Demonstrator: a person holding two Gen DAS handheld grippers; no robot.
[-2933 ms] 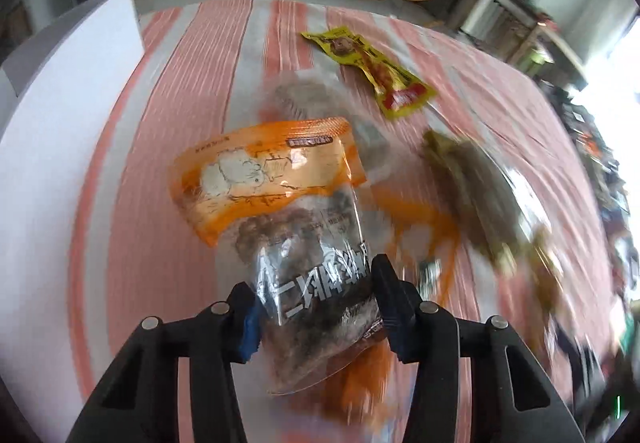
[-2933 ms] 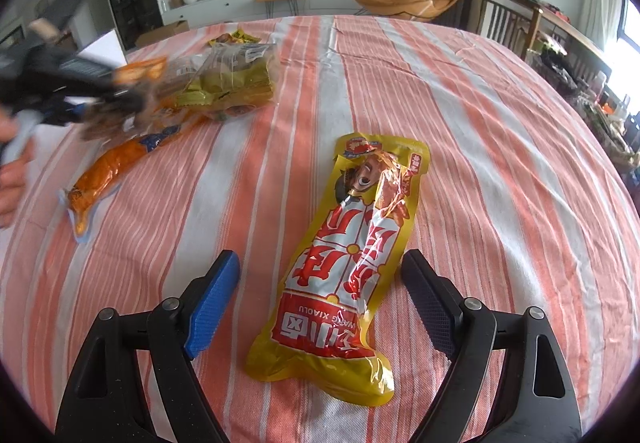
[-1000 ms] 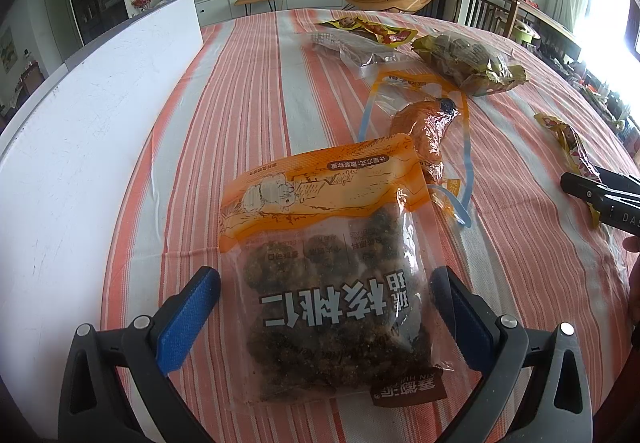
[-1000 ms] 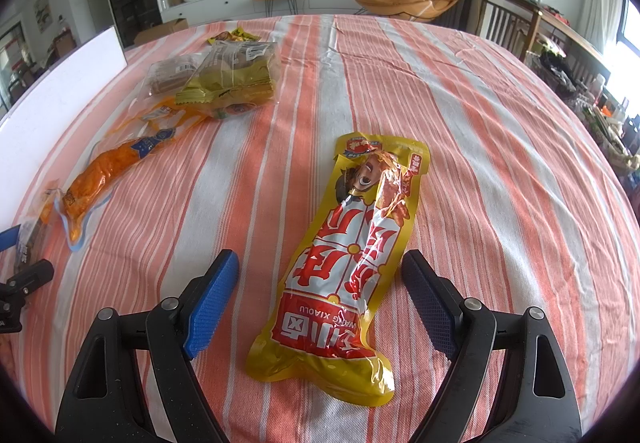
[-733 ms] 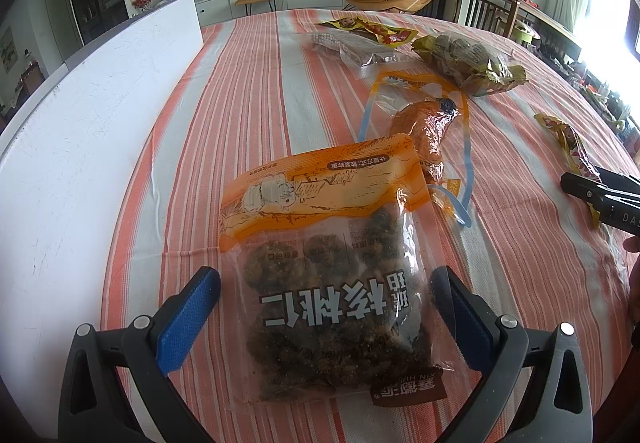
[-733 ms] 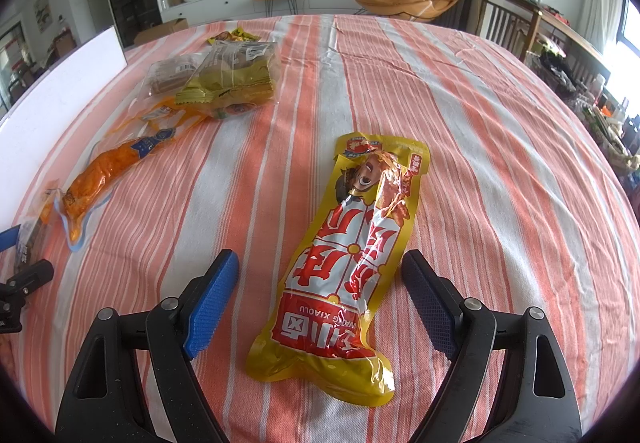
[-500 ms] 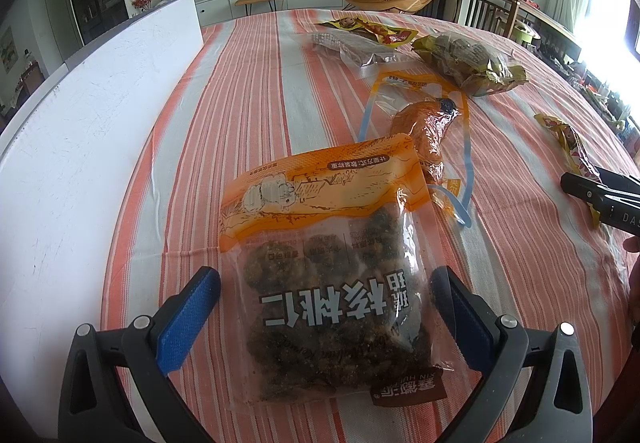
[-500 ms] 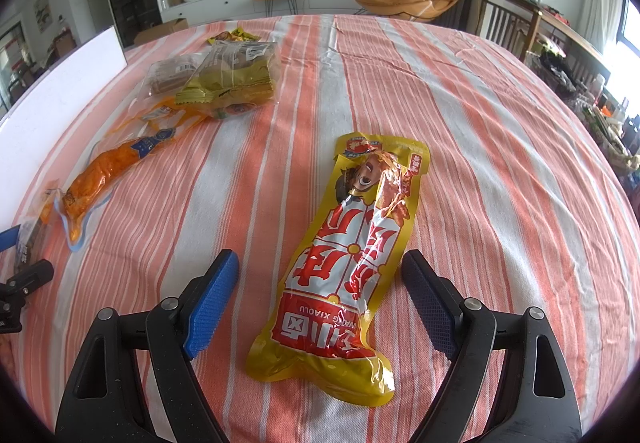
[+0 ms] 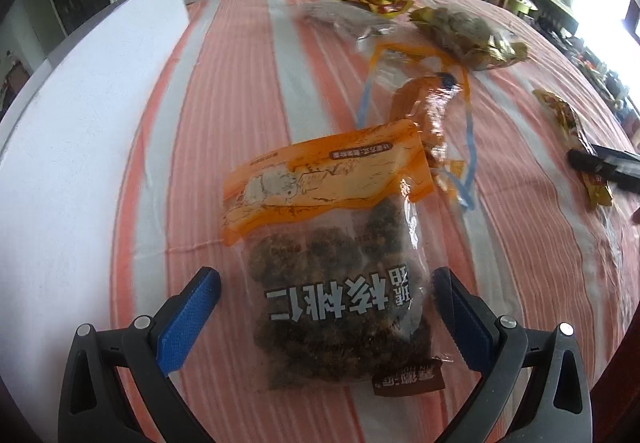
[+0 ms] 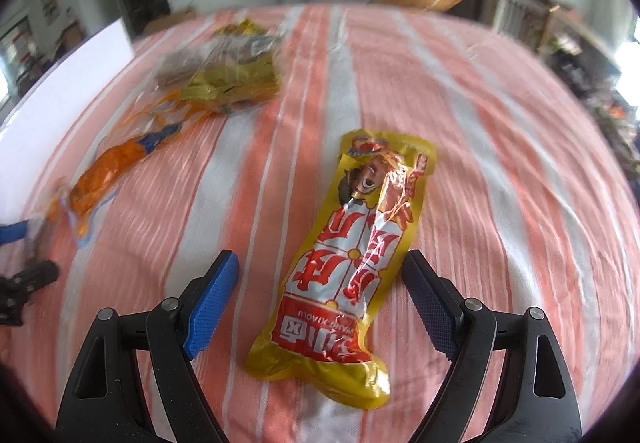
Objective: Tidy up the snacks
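A table covered in an orange-and-white striped cloth (image 9: pixel 248 91) holds several snack packets. The left gripper (image 9: pixel 326 307) hovers low over the cloth with its 2 blue-padded jaws spread wide, gripping nothing. Between them, touching neither pad, lies a clear walnut bag (image 9: pixel 336 243) with an orange top band; it is filled with dark brown clusters. Large white Chinese characters on it, seen upside down, read "核桃仁", and a brown label sits at its near corner with writing too small to read. Just beyond this bag lies a clear packet with blue edging (image 9: pixel 432 111) holding something orange. Farther off are a bag of gold-wrapped sweets (image 9: pixel 468 35), a clear packet (image 9: pixel 340 21) and a yellow-and-red packet (image 9: pixel 364 1). A white board (image 9: pixel 80 115) runs along the left side of the table.

The right gripper (image 10: pixel 322 295) is likewise released, its 2 jaws wide apart. Between them, lying flat on the cloth and touching neither pad, is a long yellow sausage packet (image 10: pixel 356 255) with a cartoon face near its far end, big red Chinese characters on white, and the upside-down Latin words "WANG XIAOLU" near its lower end. This view is blurred.
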